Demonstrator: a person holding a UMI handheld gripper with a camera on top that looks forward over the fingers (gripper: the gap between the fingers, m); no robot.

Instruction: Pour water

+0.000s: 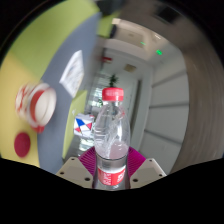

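1. Between the two fingers stands a clear plastic water bottle (112, 140), with a red-pink cap and a red label low on its body, close to the camera.
2. Its long axis runs straight up from the fingers, cap uppermost and base down at the pads, upright relative to the gripper (112, 172).
3. Both purple pads (88, 160) press against the bottle's lower body at either side, so the fingers are clenched on it, carrying it above the table.
4. Beyond the bottle and to one side, a red-and-white cup (36, 105) rests on the yellow-green table (50, 50), well apart from the bottle.
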